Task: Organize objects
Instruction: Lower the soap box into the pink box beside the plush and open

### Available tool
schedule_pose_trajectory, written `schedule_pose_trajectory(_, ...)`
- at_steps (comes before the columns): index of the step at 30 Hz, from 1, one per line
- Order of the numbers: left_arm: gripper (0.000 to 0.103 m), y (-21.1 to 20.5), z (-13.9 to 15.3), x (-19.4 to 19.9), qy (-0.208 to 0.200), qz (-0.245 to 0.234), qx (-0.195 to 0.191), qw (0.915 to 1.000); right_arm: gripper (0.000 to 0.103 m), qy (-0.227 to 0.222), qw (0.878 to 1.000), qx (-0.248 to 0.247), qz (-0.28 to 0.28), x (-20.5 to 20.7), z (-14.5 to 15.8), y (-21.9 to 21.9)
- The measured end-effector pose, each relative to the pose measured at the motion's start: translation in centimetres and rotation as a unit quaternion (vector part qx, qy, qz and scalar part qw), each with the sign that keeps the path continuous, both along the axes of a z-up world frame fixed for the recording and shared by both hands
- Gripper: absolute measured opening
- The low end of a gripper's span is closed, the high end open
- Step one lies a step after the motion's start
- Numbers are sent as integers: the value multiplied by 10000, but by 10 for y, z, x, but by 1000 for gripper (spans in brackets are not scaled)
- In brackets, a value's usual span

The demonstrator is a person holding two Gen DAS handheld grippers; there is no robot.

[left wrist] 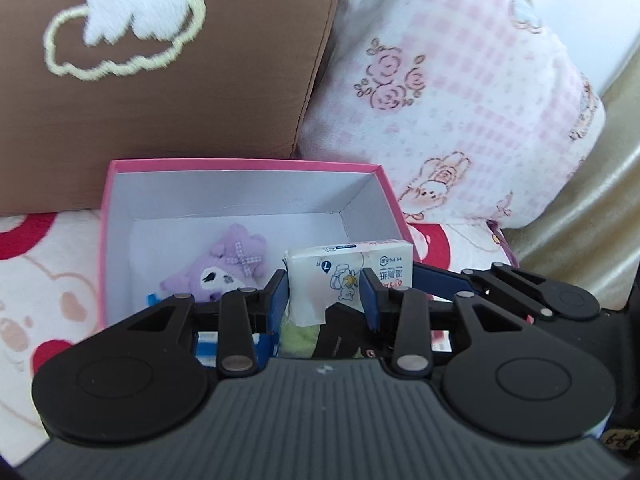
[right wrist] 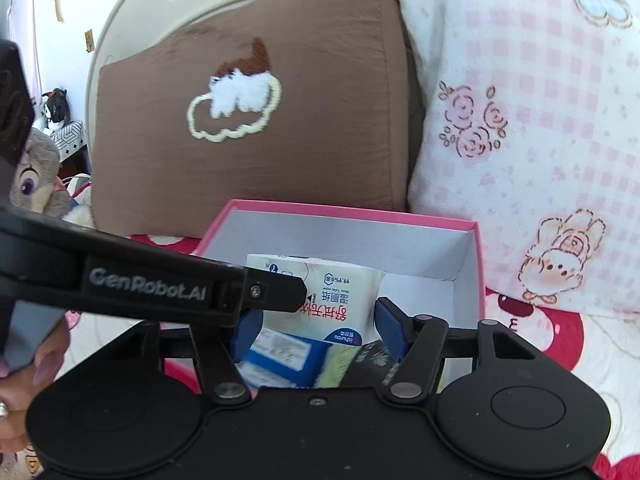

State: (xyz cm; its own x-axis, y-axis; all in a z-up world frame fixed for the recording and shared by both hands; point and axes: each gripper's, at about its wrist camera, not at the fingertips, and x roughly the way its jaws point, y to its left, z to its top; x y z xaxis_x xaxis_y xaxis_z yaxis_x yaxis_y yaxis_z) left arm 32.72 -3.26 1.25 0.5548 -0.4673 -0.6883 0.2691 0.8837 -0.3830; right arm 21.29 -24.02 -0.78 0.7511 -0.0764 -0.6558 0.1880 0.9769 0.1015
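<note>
A brown cushion (left wrist: pixel 160 80) and a pink checked pillow (left wrist: pixel 460 100) lean at the back of a bed covered by a cartoon-print blanket (left wrist: pixel 40 280); nothing here is a desk, so places go by the box. The pink box (left wrist: pixel 240 166), white inside, sits on the blanket just before the cushion, its far rim near both pillows.

Inside it, a purple plush toy (left wrist: pixel 224 268) lies toward the left wall, with a blue-and-white carton (right wrist: pixel 280 356), something pale green and a dark packet crowded along the near wall.

The wet-wipe pack (left wrist: pixel 348 276) stands up over the box's near right part, between the blue pads of the left gripper (left wrist: pixel 324 292). The pads look pressed against its sides, so I judge it gripped, though the contact on the right pad is partly hidden. The right gripper (right wrist: pixel 316 316) hovers just behind the same pack with its pads spread apart and touching nothing that I can see.

The pack should be light, soft and squashy, with slick film; it is best held across its flat faces near the middle, gently, since a corner pinch may slip
</note>
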Motion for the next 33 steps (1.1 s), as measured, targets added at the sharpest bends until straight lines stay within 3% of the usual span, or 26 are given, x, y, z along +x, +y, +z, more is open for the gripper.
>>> schedule_pose_trajectory(4,36,-14,-22,29,143,65,45,9999,66,118,9999,71,-92,19,-20,-22)
schedule_pose_trajectory(10,36,-23,-58,63,433,153,-195,9988,65,370,9988,-22,-321,44,-46,-39)
schedule_pose_trajectory(16,36,-21,-77,78,487,220,-258,9982,55,452,9977,17,-508,51,-65,-45)
schedule_pose_trajectory(19,36,-16,-88,84,698,399,-511,9955,47,473,9973,10,-564,51,-69,-48)
schedule_pose_trajectory(23,36,-15,-96,89,853,482,-631,9932,44,472,9970,41,-608,50,-70,-51)
schedule_pose_trajectory(33,36,-15,-103,93,993,618,-788,9900,44,517,9962,-410,-572,51,-74,-41)
